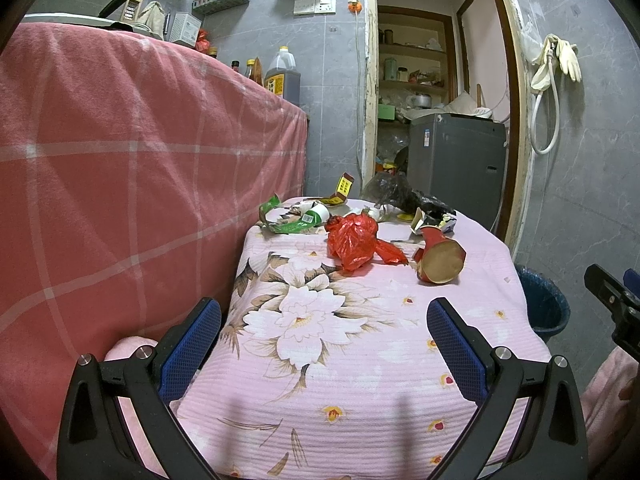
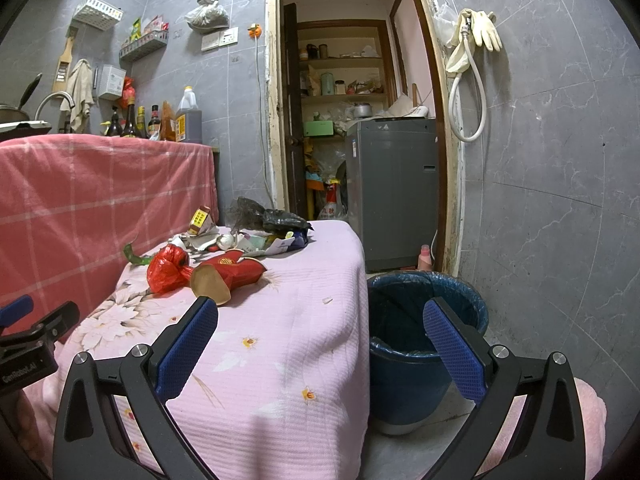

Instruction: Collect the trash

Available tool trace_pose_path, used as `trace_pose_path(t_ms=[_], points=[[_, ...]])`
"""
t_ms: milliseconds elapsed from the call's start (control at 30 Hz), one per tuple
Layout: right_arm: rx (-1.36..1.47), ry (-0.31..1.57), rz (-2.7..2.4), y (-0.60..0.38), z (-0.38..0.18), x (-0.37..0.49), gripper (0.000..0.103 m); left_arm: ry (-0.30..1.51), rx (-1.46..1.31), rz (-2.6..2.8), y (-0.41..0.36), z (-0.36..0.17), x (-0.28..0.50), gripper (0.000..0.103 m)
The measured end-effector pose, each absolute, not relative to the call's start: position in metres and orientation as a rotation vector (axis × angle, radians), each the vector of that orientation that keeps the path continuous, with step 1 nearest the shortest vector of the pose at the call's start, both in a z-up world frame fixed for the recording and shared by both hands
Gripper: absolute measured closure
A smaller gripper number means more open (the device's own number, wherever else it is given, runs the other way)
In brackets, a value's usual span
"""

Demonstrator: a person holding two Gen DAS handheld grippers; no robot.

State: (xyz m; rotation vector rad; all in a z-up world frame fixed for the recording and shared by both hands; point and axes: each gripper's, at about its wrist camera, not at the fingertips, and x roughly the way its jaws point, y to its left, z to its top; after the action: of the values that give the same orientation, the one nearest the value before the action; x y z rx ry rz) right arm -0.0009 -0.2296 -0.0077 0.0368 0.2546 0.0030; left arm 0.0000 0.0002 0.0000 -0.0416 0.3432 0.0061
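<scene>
Pink tablecloth (image 1: pixel 360 380), trash (image 1: pixel 352 246) well beyond open left hand-held gripper (image 1: pixel 324 320)

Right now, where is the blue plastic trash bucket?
In the right wrist view, the blue plastic trash bucket stands on the floor, right of the pink floral-clothed table.

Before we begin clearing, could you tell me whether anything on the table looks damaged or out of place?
Yes: a red paper cup lies crushed on its side beside a crumpled red plastic bag, with torn wrappers behind them.
</scene>
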Motion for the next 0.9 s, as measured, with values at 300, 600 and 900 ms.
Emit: trace_pose_path(t_ms=[300,600,900], points=[[0.061,0.269,0.037,-0.230,0.001,0.008,0.000,0.371,-0.041,0.016,0.007,0.012,0.024,0.002],[0.032,0.288,0.071,-0.226,0.026,0.053,0.000,0.454,-0.047,-0.061,0.029,0.021,0.095,0.002],[0.086,0.355,0.127,-0.213,0.029,0.101,0.000,0.630,-0.110,-0.182,0.037,0.012,0.150,0.003]])
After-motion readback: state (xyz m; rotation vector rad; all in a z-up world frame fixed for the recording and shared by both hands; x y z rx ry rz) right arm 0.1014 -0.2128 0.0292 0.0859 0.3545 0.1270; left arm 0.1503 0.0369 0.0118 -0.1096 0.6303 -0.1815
